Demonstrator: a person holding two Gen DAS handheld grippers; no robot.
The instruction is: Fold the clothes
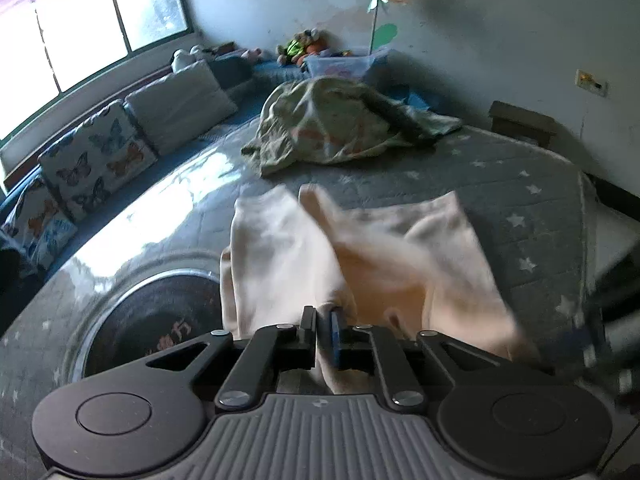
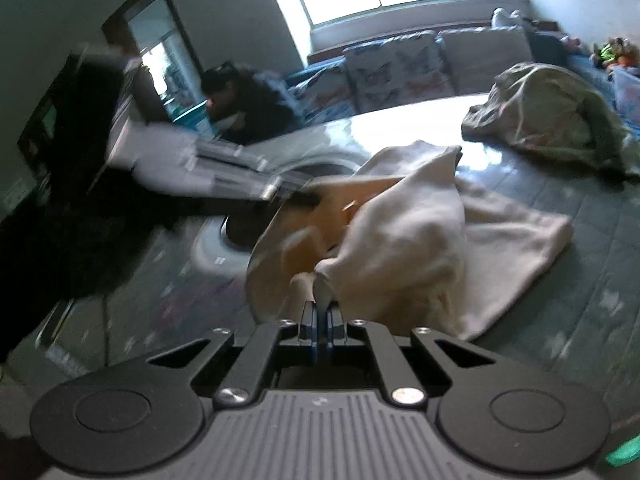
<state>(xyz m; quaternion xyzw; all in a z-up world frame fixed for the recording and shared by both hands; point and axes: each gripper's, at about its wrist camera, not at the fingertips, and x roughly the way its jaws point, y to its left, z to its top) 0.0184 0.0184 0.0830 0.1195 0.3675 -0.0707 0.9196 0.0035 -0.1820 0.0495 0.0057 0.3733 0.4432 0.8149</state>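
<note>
The left gripper (image 1: 324, 318) sits nearest the lens, its jaws pinched tight on a fold of the cream garment (image 1: 280, 248). The cloth rises from the pinch toward twelve o'clock and spreads over the grey star-patterned cover (image 1: 532, 184). A round dark opening (image 1: 156, 320) lies at nine o'clock, touching the cloth's edge. A crumpled green garment (image 1: 336, 128) rests farther off at twelve o'clock. The right gripper (image 2: 320, 314) likewise clamps a bunched corner of the cream garment (image 2: 408, 240), lifted off the cover. Butterfly cushions (image 1: 96, 164) line the window side.
</note>
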